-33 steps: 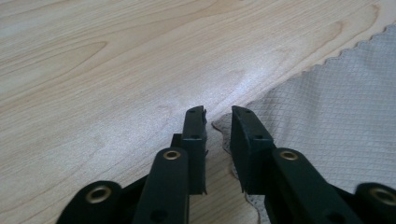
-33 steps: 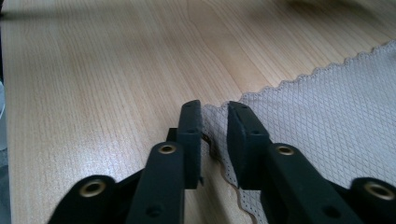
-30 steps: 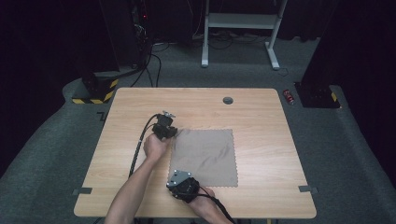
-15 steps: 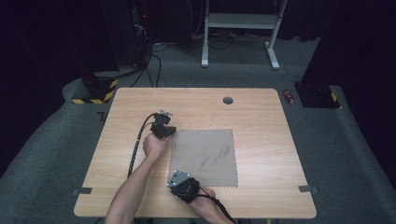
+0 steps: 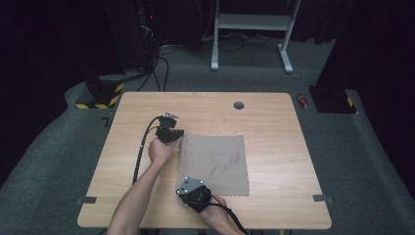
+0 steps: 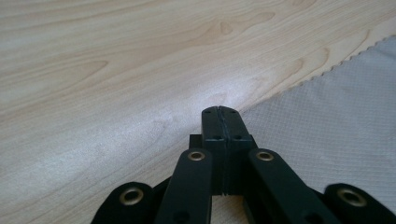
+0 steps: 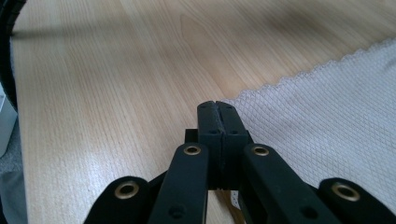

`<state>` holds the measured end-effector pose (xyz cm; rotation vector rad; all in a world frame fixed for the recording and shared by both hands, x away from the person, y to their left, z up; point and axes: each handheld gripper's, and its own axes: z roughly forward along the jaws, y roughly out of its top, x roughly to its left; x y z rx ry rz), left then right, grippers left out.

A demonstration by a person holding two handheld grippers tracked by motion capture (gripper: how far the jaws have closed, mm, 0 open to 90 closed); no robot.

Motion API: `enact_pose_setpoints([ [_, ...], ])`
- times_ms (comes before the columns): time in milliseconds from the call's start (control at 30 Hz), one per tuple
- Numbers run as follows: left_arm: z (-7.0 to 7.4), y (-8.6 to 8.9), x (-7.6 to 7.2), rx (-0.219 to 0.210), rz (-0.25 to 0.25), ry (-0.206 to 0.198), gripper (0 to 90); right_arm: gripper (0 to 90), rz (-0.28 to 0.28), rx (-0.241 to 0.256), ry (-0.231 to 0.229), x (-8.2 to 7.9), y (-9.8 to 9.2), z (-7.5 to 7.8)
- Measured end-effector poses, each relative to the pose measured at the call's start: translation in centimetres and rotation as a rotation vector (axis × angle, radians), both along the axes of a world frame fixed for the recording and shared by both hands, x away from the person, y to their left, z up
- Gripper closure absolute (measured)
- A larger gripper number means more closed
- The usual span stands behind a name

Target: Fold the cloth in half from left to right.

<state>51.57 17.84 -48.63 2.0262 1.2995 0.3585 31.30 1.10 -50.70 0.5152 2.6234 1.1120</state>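
A grey cloth [image 5: 215, 164] lies flat on the wooden table [image 5: 274, 127]. My left gripper [image 5: 179, 134], held in a hand, sits at the cloth's far left corner. In the left gripper view its jaws [image 6: 219, 109] are pressed together, with the cloth [image 6: 336, 107] running up to their right side. My right gripper [image 5: 186, 181] covers the near left corner. Its jaws [image 7: 217, 103] are also shut, and the scalloped corner of the cloth [image 7: 336, 102] meets their tip. Both corners are hidden under the jaws.
A black round grommet [image 5: 239, 105] sits in the table near its far edge. The left gripper's black cable [image 5: 141, 154] trails along the table's left side. White frame legs [image 5: 249, 29] and a small red object [image 5: 304, 101] are on the floor beyond.
My left gripper has shifted very slightly away and to the left. The cloth and my right gripper look unmoved.
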Motion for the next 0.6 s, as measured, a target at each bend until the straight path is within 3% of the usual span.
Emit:
enact_pose_setpoints([
  [233, 1.3, 0.5, -0.2, -0.011, -0.002, -0.021, 90.0, 90.0, 0.005, 0.037, 0.012, 0.1, 0.3, 0.7],
  [600, 3.2, 4.0, -1.3, -0.01, 0.048, -0.038, 90.0, 90.0, 0.064, 0.125, 0.013, -0.1, 2.6, 2.8],
])
